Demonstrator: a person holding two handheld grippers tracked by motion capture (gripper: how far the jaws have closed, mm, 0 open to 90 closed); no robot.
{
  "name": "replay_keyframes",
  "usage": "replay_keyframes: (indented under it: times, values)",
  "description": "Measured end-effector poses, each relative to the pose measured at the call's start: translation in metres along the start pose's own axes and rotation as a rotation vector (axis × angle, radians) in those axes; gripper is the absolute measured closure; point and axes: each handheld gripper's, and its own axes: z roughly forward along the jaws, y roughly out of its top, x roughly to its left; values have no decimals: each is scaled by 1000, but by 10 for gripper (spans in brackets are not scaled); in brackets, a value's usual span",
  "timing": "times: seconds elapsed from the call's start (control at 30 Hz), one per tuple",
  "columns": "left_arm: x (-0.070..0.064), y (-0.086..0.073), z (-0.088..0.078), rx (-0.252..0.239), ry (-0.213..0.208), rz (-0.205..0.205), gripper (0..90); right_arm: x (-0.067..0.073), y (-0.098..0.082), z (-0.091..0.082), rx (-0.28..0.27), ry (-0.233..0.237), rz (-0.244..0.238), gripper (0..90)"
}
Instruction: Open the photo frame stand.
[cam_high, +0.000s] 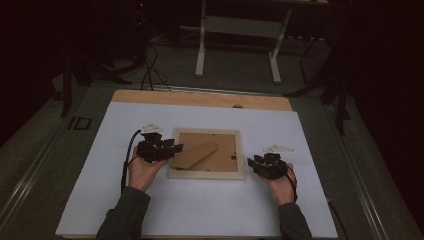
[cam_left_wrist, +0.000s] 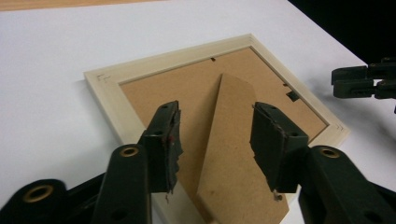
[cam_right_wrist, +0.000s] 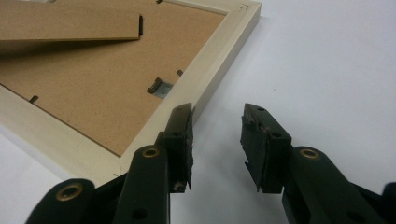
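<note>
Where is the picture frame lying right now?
In the high view the picture frame lies back side up in the middle of the white sheet, between the left gripper at its left edge and the right gripper off its right corner.

Dim room, dark walls at both sides. Grey carpeted floor (cam_high: 235, 70) beyond the table, with a white-legged stand (cam_high: 239, 40) and loose black cables (cam_high: 150, 70). White sheet (cam_high: 200, 210) covers the wooden tabletop (cam_high: 200, 98).

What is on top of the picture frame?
The frame lies face down; its brown backing and folding stand show on top. The front beneath is hidden against the white table.
</note>
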Motion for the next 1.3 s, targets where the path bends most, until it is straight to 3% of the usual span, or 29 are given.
replay_keyframes:
  times: [0.33, 0.5, 0.8, 1.0, 1.3]
  values:
    - [-1, 6, 15, 44, -33, 10, 497, -1, 0, 0, 2, 2, 4, 620]
    - [1, 8, 24, 61, -68, -5, 489, -1, -1, 1, 5, 4, 2, 617]
    - [1, 10, 36, 102, -90, 27, 489, -2, -1, 1, 5, 5, 3, 611]
    - [5, 10, 44, 114, -133, 0, 480, -2, -1, 1, 5, 7, 3, 610]
    - [7, 10, 53, 165, -137, 8, 449, -1, -1, 2, 9, 9, 0, 610]
